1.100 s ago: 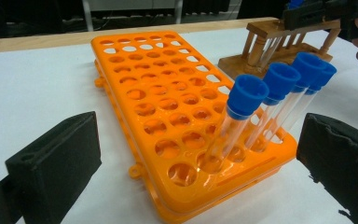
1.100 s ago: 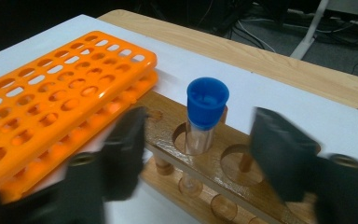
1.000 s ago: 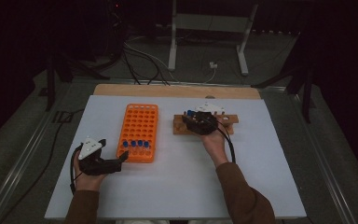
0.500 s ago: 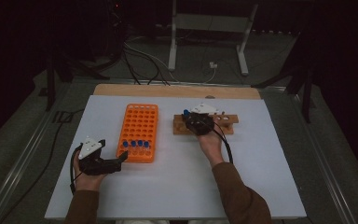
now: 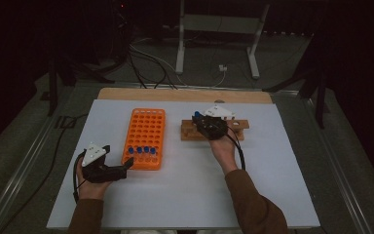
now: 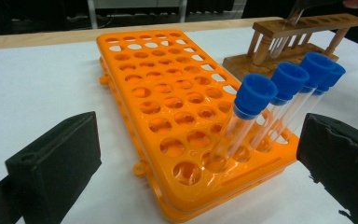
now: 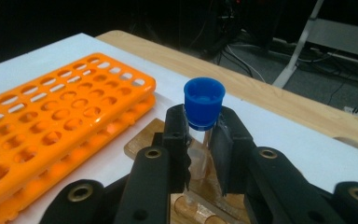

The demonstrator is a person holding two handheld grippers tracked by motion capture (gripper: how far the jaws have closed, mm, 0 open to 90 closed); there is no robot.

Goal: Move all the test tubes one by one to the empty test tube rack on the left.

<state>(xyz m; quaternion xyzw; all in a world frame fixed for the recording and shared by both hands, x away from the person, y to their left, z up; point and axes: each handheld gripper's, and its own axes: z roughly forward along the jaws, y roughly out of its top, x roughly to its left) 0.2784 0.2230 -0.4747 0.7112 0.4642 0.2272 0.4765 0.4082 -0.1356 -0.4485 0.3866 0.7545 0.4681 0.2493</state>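
Observation:
My right gripper (image 7: 200,135) is shut on a clear tube with a blue cap (image 7: 204,100), held upright over the left end of the wooden rack (image 7: 144,140). In the high view this gripper (image 5: 202,122) sits on the wooden rack (image 5: 238,127). The orange rack (image 5: 143,126) holds several blue-capped tubes (image 5: 141,150) in its near rows. My left gripper (image 5: 126,165) rests on the table at the orange rack's near left corner. Its jaws stand open on either side of the orange rack (image 6: 158,93) corner, and the tubes (image 6: 254,93) lean between them untouched.
A white mat (image 5: 272,185) covers the table, with a bare wooden strip (image 5: 185,95) along the far edge. Cables and a metal stand (image 5: 214,44) lie on the floor beyond. A metal rail (image 5: 24,161) runs along the table's left side.
My right hand has shifted slightly at the wooden rack's left end. The left hand and the orange rack have kept still.

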